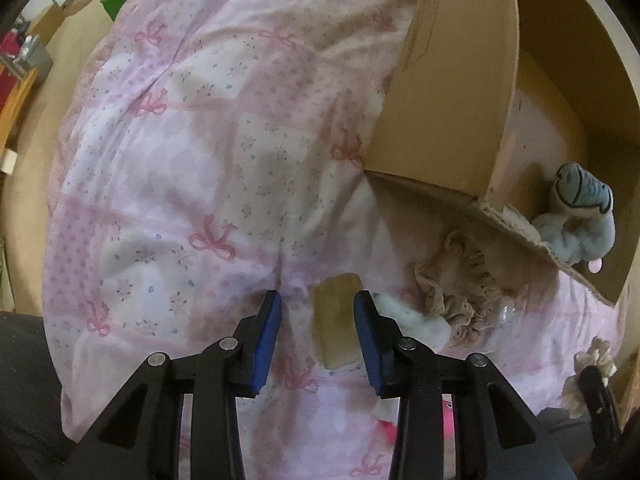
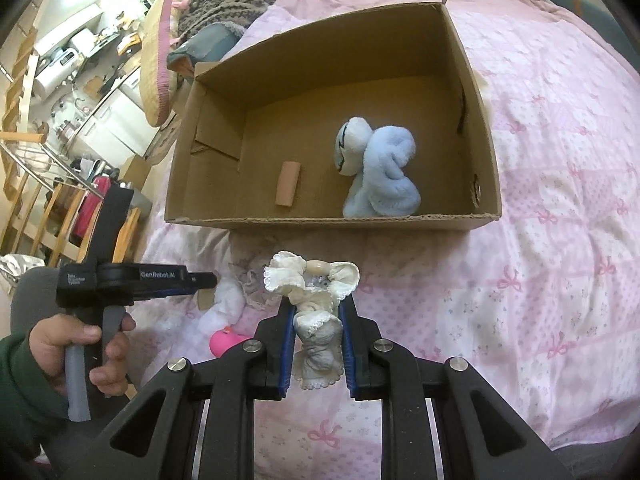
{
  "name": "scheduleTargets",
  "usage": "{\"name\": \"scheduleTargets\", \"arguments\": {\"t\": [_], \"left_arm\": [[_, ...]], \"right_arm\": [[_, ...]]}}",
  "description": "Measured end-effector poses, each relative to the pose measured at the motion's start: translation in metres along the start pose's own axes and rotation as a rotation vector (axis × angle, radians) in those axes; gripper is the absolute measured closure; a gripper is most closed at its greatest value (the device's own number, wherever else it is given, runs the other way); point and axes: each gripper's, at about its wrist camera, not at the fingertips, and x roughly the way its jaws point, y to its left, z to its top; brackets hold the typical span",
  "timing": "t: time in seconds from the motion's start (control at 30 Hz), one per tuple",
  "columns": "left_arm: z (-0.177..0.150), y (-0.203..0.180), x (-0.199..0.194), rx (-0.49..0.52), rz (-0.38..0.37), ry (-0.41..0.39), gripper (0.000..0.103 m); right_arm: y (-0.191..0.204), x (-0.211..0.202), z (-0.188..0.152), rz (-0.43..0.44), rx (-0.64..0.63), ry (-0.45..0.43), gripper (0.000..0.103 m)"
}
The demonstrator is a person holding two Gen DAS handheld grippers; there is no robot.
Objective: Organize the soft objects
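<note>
We hold the cream frilly cloth (image 2: 316,308) clamped in the right gripper (image 2: 317,344), box (image 2: 486,184) next; left gripper (image 1: 318,338) part-open around the tan block (image 1: 335,320), not yet gripping

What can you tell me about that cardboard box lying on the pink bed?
The cardboard box is plain brown corrugated card, rectangular, open at the top with no lid showing, its front rim a little ragged. It rests on the pink bow-print bedcover, pressing into it. Inside lie a pale blue plush toy against the floor near the front wall and a small tan block apart from it, further left. A folded flap lies flat in the left end. Neither gripper touches the box.
</note>
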Motion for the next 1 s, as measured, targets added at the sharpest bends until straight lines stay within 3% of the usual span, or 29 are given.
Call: {"name": "scheduleTargets", "arguments": {"t": [0.13,0.2,0.23,0.27,0.5,0.8,1.0], "left_arm": [[-0.005,-0.018,0.006,0.082,0.062,-0.021,0.072],[-0.004,-0.026,0.007,0.105,0.068,-0.029,0.092],[-0.002,-0.031,0.007,0.113,0.075,-0.034,0.097],[-0.002,-0.032,0.006,0.118,0.099,-0.046,0.097],[0.003,-0.019,-0.007,0.045,0.07,-0.086,0.097],[0.01,0.008,-0.024,-0.029,0.12,-0.137,0.097],[0.003,0.008,-0.069,0.031,0.079,-0.246,0.097]], "right_arm": [[0.002,0.003,0.001,-0.007,0.001,0.003,0.081],[0.003,0.004,0.001,-0.012,0.001,0.003,0.081],[0.003,0.004,0.001,-0.015,0.001,0.005,0.081],[0.003,0.005,0.001,-0.019,0.001,0.004,0.081],[-0.001,0.002,0.001,-0.028,0.025,-0.009,0.081],[-0.001,0.001,-0.001,-0.033,0.023,-0.015,0.081],[-0.002,0.001,0.0,-0.027,0.033,-0.014,0.081]]}}
